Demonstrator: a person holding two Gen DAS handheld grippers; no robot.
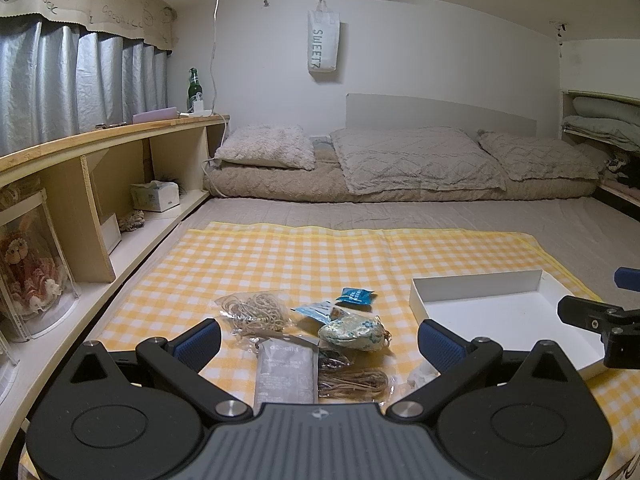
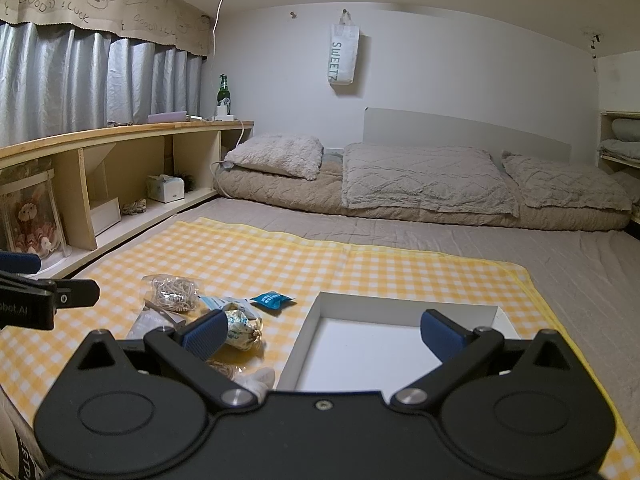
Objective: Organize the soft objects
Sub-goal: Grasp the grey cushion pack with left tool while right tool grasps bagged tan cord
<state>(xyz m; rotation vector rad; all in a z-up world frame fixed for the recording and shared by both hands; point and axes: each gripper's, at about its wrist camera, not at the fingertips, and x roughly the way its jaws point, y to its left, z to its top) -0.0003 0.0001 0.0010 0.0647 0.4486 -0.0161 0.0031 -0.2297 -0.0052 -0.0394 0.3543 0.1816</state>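
Partly hidden behind the left gripper (image 1: 318, 342), whose blue-padded fingers are spread wide with nothing between them, a small heap of soft packets is seen on a yellow checked cloth (image 1: 360, 252) laid over a bed. Their near ends are cut off by the gripper body, and the print on them is too small to be read. A grey sachet (image 1: 285, 372) lies with its long axis running away from the camera. Beside it sit a shiny patterned pouch (image 1: 354, 332), lengthwise across the cloth, a clear bag of rubber bands (image 1: 256, 310), a blue wrapper (image 1: 355, 295) and a bundle of tan cord (image 1: 352, 380). Toward the cloth's right edge, a shallow white box (image 2: 308, 336) lies open beneath the right gripper (image 2: 320, 334), which is likewise held wide and holds nothing. Pillows (image 1: 416, 156) are lined up along the far wall.
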